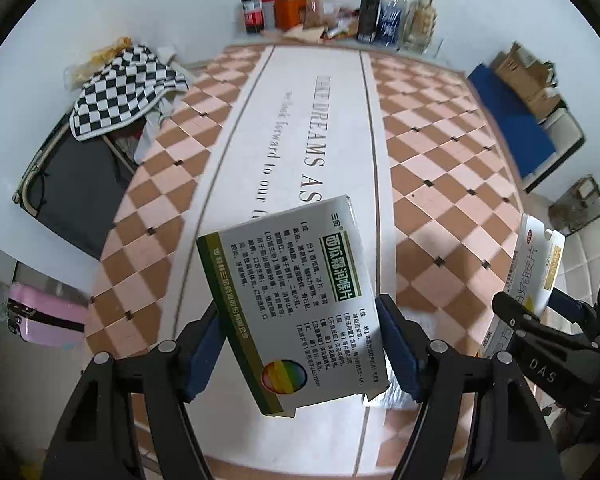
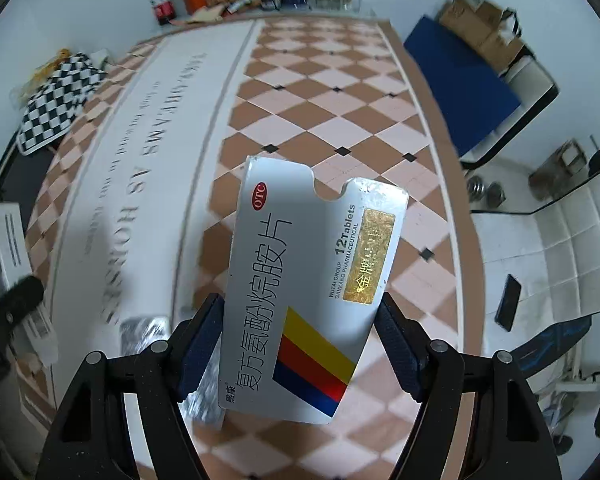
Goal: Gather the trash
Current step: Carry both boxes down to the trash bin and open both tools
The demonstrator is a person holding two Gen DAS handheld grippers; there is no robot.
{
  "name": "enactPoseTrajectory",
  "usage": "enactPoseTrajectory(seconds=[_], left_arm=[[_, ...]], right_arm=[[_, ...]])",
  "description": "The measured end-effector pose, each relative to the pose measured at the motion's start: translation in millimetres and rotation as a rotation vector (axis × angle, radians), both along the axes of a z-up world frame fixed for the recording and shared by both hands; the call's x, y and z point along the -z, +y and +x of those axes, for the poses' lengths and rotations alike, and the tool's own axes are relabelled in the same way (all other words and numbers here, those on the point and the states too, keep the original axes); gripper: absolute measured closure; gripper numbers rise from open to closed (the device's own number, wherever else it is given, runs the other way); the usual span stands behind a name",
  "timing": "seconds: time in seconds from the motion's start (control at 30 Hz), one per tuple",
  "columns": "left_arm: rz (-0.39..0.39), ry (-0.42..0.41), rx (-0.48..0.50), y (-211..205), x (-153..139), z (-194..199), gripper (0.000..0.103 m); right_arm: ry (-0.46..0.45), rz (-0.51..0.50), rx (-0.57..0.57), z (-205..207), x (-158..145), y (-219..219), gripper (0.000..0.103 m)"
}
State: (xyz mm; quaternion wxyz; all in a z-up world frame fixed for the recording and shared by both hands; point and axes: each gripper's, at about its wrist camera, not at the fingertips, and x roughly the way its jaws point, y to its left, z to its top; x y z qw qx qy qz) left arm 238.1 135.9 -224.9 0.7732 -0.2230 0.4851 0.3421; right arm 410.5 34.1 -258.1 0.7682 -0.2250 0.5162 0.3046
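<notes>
My left gripper [image 1: 300, 340] is shut on a grey medicine box with a green band [image 1: 292, 300] and holds it above the table. My right gripper [image 2: 300, 340] is shut on a flat silver medicine box with yellow, red and blue stripes [image 2: 304, 300], also held in the air. In the left wrist view the right gripper [image 1: 540, 320] and its box [image 1: 536, 264] show at the right edge. A silver foil blister sheet [image 2: 144, 336] lies on the table under the grippers, also seen behind the green box [image 1: 396, 392].
The table [image 1: 440, 168] has a pink and brown checked cloth with a white lettered centre strip. Bottles, boxes and packets [image 1: 324, 12] stand along its far edge. A checkered cloth on a chair [image 1: 120, 92] is left. A blue-cushioned chair [image 2: 460, 76] and white chair [image 2: 568, 248] are right.
</notes>
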Motion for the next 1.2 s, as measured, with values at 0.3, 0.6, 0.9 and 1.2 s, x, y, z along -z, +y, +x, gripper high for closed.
enactPoseTrajectory(seconds=[0.3, 0.6, 0.9, 1.2], left_arm=[[0.034, -0.074, 0.145, -51.6, -14.2, -119.4, 0.033], [-0.074, 0.048, 0.241, -106.9, 45.1, -219.2, 0.033], [-0.288, 0.221, 0.212, -147.5, 180.8, -273.1, 0.033], [-0.449, 0.281, 0.193, -160.9, 348.3, -261.9, 0.033]], right_arm=[[-0.051, 0.086, 0.06, -138.5, -37.8, -74.2, 0.026], [0.102, 0.064, 0.134, -270.8, 7.2, -151.6, 0.026], [0.331, -0.068, 0.159, -354.1, 133.5, -229.8, 0.026], [0.489, -0.131, 0.195, -372.2, 316.5, -264.6, 0.026]])
